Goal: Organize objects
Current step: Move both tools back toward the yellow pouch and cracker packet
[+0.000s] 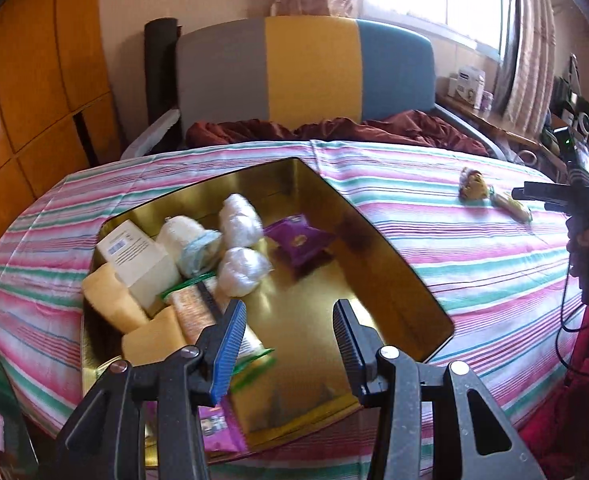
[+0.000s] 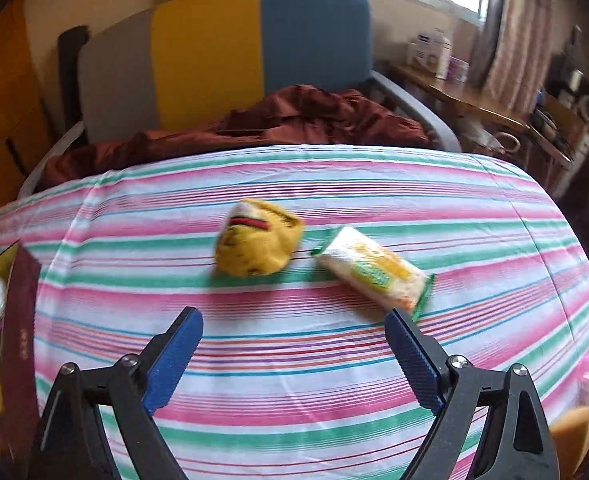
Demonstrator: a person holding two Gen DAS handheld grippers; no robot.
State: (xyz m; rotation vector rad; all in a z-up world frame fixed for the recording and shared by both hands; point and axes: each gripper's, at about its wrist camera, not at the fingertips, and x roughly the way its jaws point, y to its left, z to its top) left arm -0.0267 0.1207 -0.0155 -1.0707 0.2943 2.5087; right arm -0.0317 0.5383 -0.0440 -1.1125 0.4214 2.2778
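The left tool (image 1: 286, 336) hovers with its jaws parted and nothing between them over a gold tin (image 1: 398, 280) that sits on the striped sheet (image 1: 434, 240) of the bed, toward its left edge; inside the tin, sponges (image 1: 110, 300), a white box (image 1: 134, 256), clear-wrapped bundles (image 1: 240, 220) and a purple packet (image 1: 298, 240) crowd its left and far parts. The right tool (image 2: 294, 344) gapes wide and empty above the sheet's middle. Just beyond it a yellow pouch (image 2: 258, 240) and a green-edged snack packet (image 2: 374, 268) lie side by side, near each other, well apart from the tin.
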